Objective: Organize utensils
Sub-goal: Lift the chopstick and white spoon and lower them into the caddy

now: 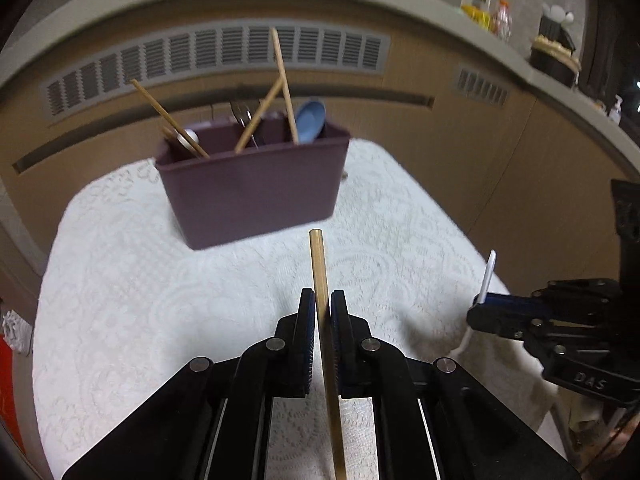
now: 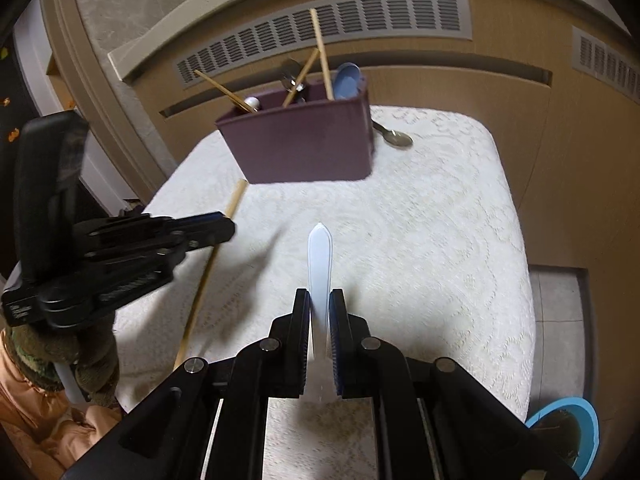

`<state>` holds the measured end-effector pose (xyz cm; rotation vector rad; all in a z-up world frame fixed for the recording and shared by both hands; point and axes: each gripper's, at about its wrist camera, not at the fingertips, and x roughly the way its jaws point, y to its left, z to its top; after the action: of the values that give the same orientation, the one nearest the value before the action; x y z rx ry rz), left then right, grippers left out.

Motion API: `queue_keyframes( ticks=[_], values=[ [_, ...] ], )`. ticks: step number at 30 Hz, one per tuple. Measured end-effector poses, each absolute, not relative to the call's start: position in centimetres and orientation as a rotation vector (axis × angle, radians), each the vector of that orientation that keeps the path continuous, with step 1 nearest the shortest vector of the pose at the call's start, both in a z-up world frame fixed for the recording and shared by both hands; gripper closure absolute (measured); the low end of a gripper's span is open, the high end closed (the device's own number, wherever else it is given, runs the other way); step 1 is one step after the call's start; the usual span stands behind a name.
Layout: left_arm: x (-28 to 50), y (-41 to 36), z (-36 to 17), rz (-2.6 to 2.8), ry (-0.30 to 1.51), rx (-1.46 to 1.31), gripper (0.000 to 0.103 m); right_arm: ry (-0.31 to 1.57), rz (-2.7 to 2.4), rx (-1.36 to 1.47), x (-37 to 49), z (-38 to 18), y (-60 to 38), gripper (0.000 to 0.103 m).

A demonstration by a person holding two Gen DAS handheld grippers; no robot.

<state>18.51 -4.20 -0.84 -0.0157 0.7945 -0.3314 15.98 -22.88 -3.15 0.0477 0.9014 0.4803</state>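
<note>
While both tools are clenched, the left gripper (image 1: 323, 300) grips a stiff, light wooden chopstick (image 1: 320, 264) near its upper end, and the right gripper (image 2: 319, 300) pinches a thin white utensil handle (image 2: 319, 256), judged smooth and liable to slip or pivot. The purple caddy (image 1: 256, 192) stands in the upper centre; its dividers are blurred, and the white utensil's working end is hidden.
</note>
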Motion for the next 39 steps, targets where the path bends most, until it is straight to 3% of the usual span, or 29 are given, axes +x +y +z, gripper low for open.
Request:
queue_keyframes(
  ticks=[14, 21, 26, 31, 39],
  values=[
    [17.0, -0.1, 8.8, -0.33, 0.52, -0.072, 0.096, 0.721, 0.473, -0.036, 15.6, 4.2, -20.3, 0.093],
    [20.2, 1.8, 19.4, -0.284, 0.296, -0.043, 0.096, 0.49, 0.456, -0.065, 18.6, 15.1, -19.7, 0.093],
    [22.6, 3.1, 23.7, -0.261, 0.203, -0.042, 0.096, 0.38, 0.439, -0.059, 22.3, 20.5, -19.2, 0.093],
    [26.2, 3.9, 24.1, -0.267, 0.229, -0.056, 0.096, 0.4, 0.432, -0.068, 26.8, 20.0, -17.5, 0.093],
    [31.1, 4.1, 19.4, -0.261, 0.321, -0.067, 0.096, 0.538, 0.414, -0.09, 32.6, 13.9, -15.3, 0.093]
  ],
)
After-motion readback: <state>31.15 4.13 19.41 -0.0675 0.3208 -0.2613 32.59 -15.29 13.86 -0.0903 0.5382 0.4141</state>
